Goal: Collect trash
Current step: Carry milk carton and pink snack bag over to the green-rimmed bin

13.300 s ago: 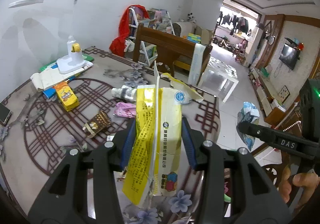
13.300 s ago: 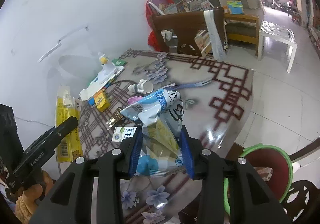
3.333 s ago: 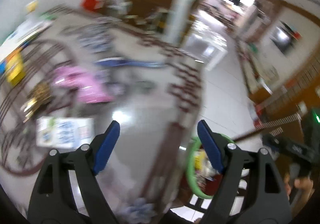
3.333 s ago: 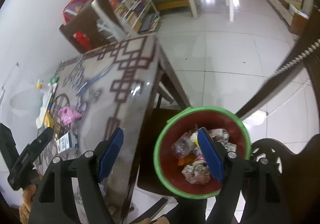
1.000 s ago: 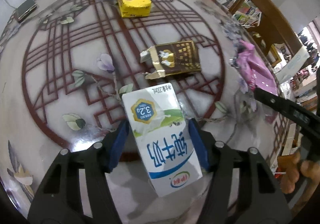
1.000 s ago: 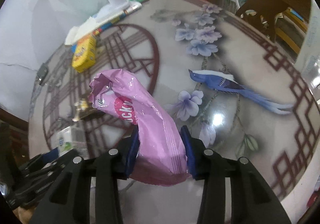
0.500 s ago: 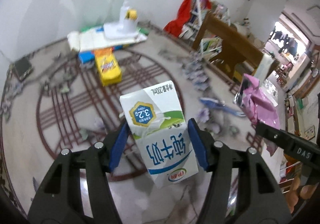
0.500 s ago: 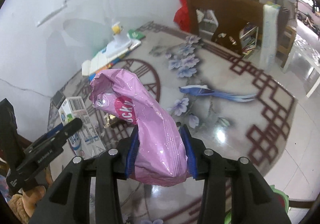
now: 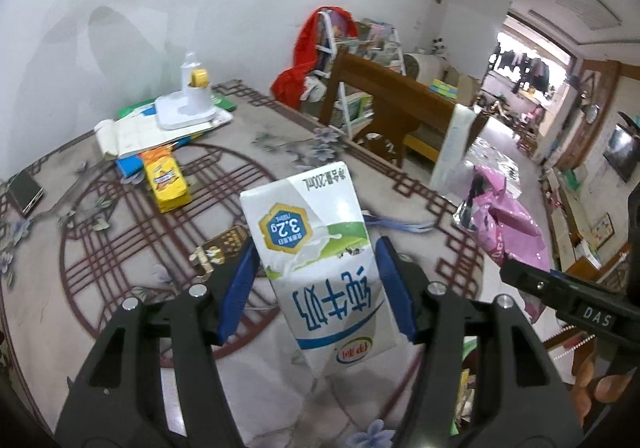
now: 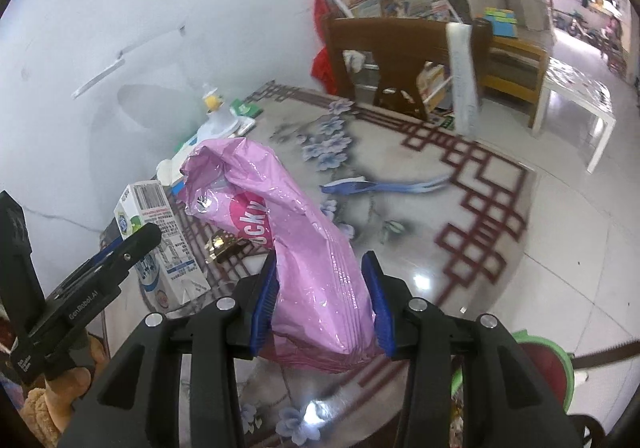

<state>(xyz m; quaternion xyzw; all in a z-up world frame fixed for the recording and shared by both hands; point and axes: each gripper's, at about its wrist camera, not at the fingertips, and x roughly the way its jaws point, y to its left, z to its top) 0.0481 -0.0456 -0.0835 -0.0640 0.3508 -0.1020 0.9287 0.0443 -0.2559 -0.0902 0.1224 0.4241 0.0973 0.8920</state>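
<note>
My left gripper (image 9: 316,288) is shut on a white milk carton (image 9: 316,248) with blue and green print, held above the patterned table (image 9: 80,248). The carton also shows in the right wrist view (image 10: 156,244). My right gripper (image 10: 322,298) is shut on a pink snack bag (image 10: 288,244), held above the table's right side; the bag also shows in the left wrist view (image 9: 504,224). A brown and gold box (image 9: 224,244) lies on the table behind the carton. A green-rimmed red bin (image 10: 556,368) sits low at the right.
A yellow box (image 9: 166,184), a stack of papers and books with a white lamp base (image 9: 184,116) and a phone (image 9: 26,188) lie on the far left of the table. A wooden chair (image 9: 392,108) stands behind the table. Tiled floor lies to the right.
Both grippers have risen and drawn back from the table, each still holding its item. The green-rimmed bin now shows at the right wrist view's lower right.
</note>
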